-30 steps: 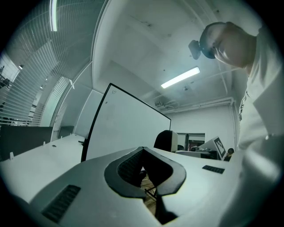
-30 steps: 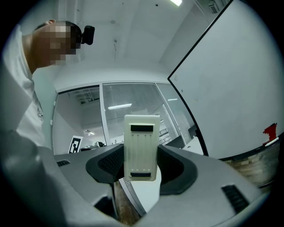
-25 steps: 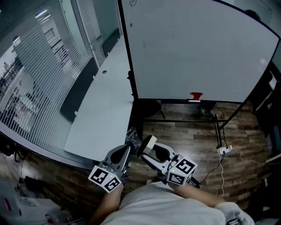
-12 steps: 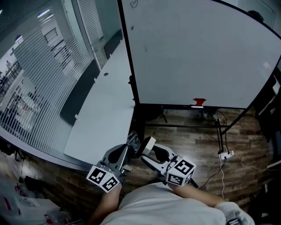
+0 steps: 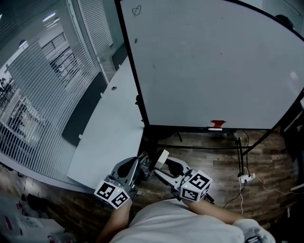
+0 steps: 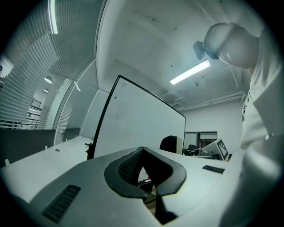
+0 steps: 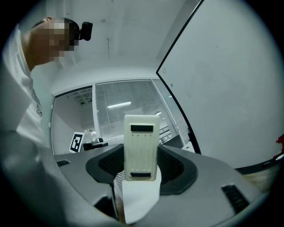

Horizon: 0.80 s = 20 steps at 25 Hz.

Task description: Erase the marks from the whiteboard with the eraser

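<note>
The whiteboard stands ahead on a black frame. A small heart mark sits at its top left corner, with a faint dot below it. My right gripper is shut on a white eraser, held low near my body and well short of the board. In the right gripper view the eraser stands upright between the jaws, with the whiteboard to the right. My left gripper sits beside it, shut and empty. In the left gripper view the left gripper faces the whiteboard.
A long white desk runs along the left of the board, beside a glass wall with blinds. A red item lies on the board's tray. A power strip and its cable lie on the wooden floor at right.
The head view has shifted, so the board sits lower and more to the left and the heart mark shows more fully. Both grippers stay close together near my body.
</note>
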Motion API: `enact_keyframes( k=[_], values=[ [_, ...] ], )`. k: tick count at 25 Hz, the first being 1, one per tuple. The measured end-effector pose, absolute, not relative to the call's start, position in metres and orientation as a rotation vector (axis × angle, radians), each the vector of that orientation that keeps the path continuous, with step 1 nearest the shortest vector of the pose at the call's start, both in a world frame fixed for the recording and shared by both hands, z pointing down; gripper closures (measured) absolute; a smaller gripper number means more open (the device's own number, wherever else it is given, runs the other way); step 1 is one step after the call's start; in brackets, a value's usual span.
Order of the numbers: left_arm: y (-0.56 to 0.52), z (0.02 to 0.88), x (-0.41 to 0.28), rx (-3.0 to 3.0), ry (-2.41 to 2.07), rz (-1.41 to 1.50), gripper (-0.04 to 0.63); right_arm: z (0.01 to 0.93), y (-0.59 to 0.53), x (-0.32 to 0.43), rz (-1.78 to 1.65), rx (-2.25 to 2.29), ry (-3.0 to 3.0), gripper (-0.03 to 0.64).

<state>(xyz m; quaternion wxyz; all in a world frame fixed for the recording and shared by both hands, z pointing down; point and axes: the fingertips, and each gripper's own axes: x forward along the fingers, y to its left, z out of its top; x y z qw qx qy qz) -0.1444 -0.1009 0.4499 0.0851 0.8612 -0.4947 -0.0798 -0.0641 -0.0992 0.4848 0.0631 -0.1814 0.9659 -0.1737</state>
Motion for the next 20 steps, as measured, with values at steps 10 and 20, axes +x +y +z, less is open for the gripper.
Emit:
enact_keyframes(
  k=[10, 20],
  values=[
    [-0.214, 0.438, -0.12, 2.555, -1.546, -0.253, 0.589, 0.469, -0.214, -0.018, -0.489, -0.557, 2.918, 0.374],
    [-0.281, 0.434, -0.086, 2.57, -1.516, -0.271, 0.589, 0.459, -0.267, 0.023, -0.454, -0.583, 2.913, 0.374]
  ],
)
